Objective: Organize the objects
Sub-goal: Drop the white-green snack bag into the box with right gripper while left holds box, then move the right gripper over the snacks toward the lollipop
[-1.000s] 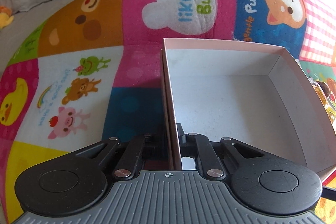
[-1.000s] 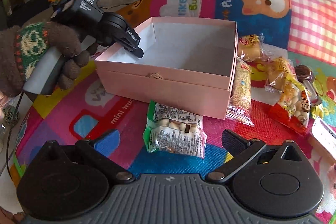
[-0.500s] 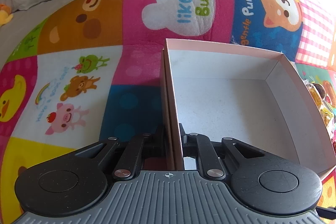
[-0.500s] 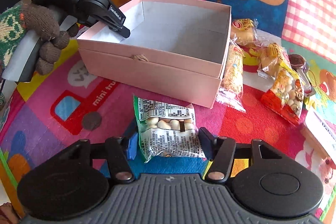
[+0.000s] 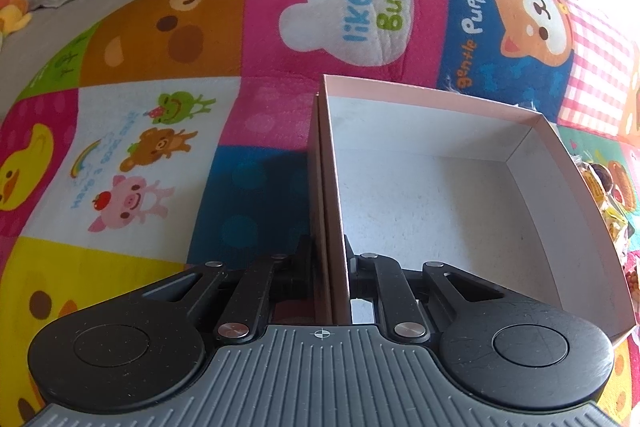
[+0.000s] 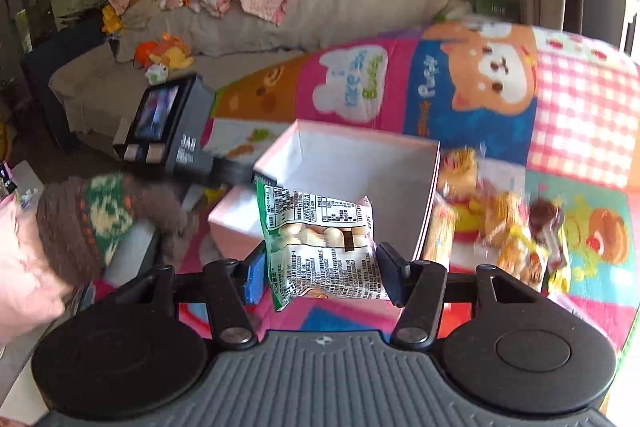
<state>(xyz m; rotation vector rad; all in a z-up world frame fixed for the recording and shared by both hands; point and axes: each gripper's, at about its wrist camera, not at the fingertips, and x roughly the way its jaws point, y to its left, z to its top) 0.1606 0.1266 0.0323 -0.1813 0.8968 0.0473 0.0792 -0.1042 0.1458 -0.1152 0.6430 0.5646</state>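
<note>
Left gripper [image 5: 329, 259] held the box wall; right gripper [image 6: 320, 267] held a snack bag.

On the left, the jaws were pinched together on the near left wall of the empty pink box [image 5: 440, 195], which sat on the cartoon mat [image 5: 160, 147]. On the right, the jaws had just closed on the bag [image 6: 320, 247], carried clear of the mat in front of the box, with more snacks [image 6: 500, 227] just right of it.

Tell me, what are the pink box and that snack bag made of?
Box: looks like matte cardboard, pink outside, plain white inside, with thin stiff walls and sharp folded corners. Snack bag: apparently thin glossy plastic film, crinkled, printed with green edging and text, and partly clear, so pale pieces show through.
</note>
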